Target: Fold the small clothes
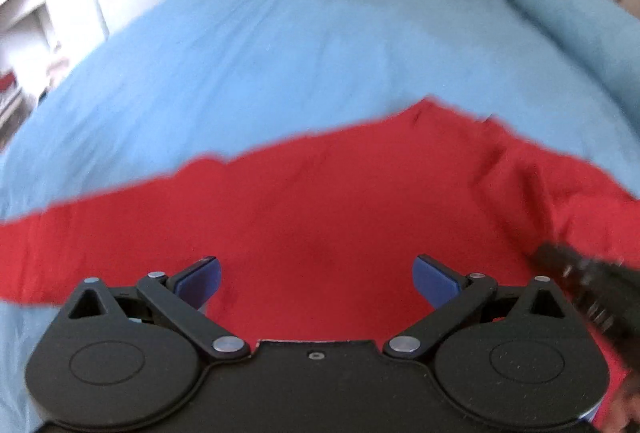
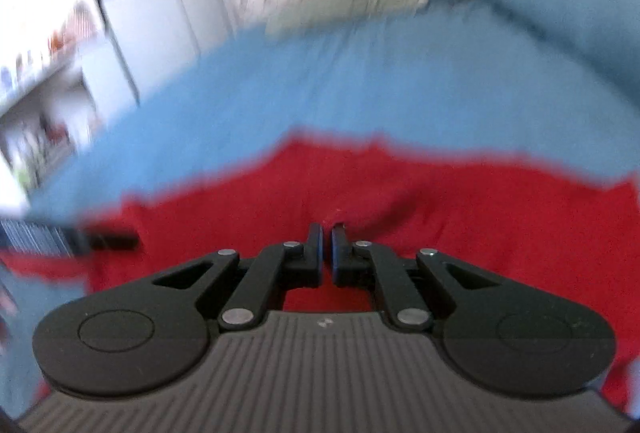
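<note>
Red shirt [image 1: 320,201] lies spread on the bed [image 1: 280,53], unfolded — my left gripper [image 1: 316,273] gapes wide, my right gripper [image 2: 327,233] nearly closed, apparently empty.

no text, label, brand or number can be read in either view; both pictures are blurred, and the shelf items at ten o'clock are too smeared.

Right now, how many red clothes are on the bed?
1: a red garment spread on the blue bedcover, beneath the open left hand-held gripper. Others may lie outside the view.
</note>
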Demonstrator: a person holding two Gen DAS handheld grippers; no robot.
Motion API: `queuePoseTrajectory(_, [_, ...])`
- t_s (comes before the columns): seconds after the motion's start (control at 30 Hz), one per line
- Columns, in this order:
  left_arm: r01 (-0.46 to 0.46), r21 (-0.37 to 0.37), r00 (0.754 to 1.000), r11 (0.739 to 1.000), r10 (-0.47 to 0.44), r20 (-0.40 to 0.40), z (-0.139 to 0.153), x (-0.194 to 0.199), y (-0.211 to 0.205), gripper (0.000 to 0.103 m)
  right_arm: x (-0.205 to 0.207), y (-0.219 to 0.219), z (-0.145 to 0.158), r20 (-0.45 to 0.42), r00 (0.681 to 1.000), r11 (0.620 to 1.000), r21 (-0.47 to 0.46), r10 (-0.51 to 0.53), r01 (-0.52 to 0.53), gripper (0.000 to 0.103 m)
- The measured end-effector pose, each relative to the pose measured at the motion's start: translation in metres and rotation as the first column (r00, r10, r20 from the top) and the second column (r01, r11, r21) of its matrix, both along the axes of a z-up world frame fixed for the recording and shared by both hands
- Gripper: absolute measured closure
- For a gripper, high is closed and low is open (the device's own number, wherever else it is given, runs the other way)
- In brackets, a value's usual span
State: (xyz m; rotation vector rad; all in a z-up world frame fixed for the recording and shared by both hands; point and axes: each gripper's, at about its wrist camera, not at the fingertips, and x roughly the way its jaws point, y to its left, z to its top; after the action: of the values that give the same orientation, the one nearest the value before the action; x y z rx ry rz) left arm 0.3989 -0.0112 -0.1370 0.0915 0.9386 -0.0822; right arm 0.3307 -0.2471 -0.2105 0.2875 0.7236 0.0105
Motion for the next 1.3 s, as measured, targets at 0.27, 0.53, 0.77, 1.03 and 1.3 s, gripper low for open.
queuePoseTrajectory(0.27, [0.103, -0.064, 0.995, 0.993, -0.103, 0.003, -0.007, 0.001, -0.025, 0.000, -0.040, 0.007, -0.010, 0.040, 0.999, 1.000, -0.022, 0.013, -0.012, 0.008])
queuePoseTrajectory(0.53, [0.315, -0.102, 0.949, 0.944, -0.310, 0.060, 0.000, 0.006, -0.128, 0.000, -0.087, -0.020, 0.007, 0.024, 1.000, 0.971, -0.237, -0.021, 0.026, 0.003])
queuePoseTrajectory(0.77, [0.405, 0.029, 0.911, 0.914, -0.406, 0.069, -0.029, 0.021, -0.188, 0.021, -0.109, -0.045, 0.001, 0.004, 0.999, 0.974, -0.222, -0.050, 0.049, 0.003])
queuePoseTrajectory(1.03, [0.405, -0.028, 0.914, 0.914, -0.406, -0.010, -0.047, 0.042, -0.198, 0.049, -0.105, -0.049, -0.004, -0.004, 0.998, 0.983, -0.174, -0.064, 0.062, 0.003])
queuePoseTrajectory(1.3, [0.310, -0.129, 0.951, 0.942, -0.308, 0.032, -0.017, 0.053, -0.156, 0.098, -0.103, -0.052, 0.002, -0.005, 0.998, 0.986, -0.155, -0.063, 0.062, 0.003])
